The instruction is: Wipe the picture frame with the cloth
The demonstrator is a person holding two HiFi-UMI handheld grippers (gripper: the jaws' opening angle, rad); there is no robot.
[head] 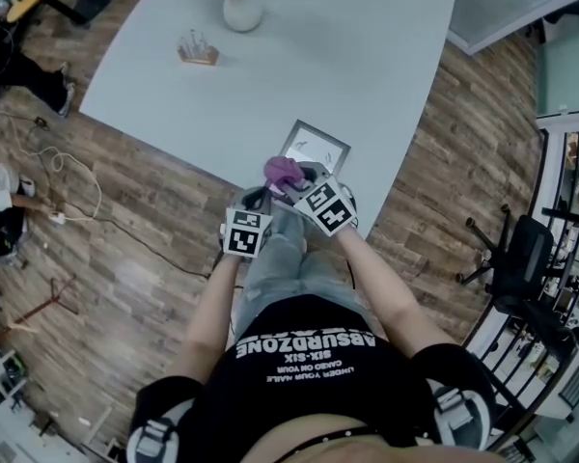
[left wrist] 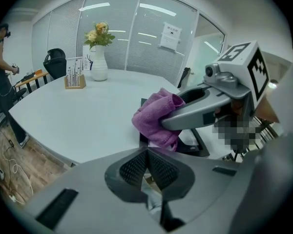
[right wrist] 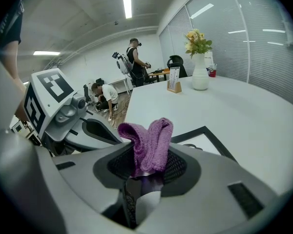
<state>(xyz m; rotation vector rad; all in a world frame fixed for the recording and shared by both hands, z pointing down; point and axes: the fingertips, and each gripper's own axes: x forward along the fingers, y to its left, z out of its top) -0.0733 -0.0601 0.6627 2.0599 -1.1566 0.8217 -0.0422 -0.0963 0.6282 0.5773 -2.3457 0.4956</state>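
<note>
A black picture frame [head: 315,147] lies flat near the front edge of the white table [head: 367,56]. My right gripper [head: 291,182] hovers at the frame's near corner, shut on a purple cloth [head: 282,171]. In the right gripper view the cloth [right wrist: 150,145] sticks up from between the pads, with the frame [right wrist: 209,136] just beyond. My left gripper [head: 255,201] sits just left of the right one, at the table's edge, shut with nothing in it. The left gripper view shows its closed pads [left wrist: 147,165] and the cloth [left wrist: 155,117] over the frame [left wrist: 201,146].
A white vase of flowers [head: 242,6] and a small wooden stand [head: 198,50] are at the table's far side. An office chair [head: 519,257] is on the right, cables [head: 68,196] trail on the wooden floor at left, and people [right wrist: 135,57] are in the background.
</note>
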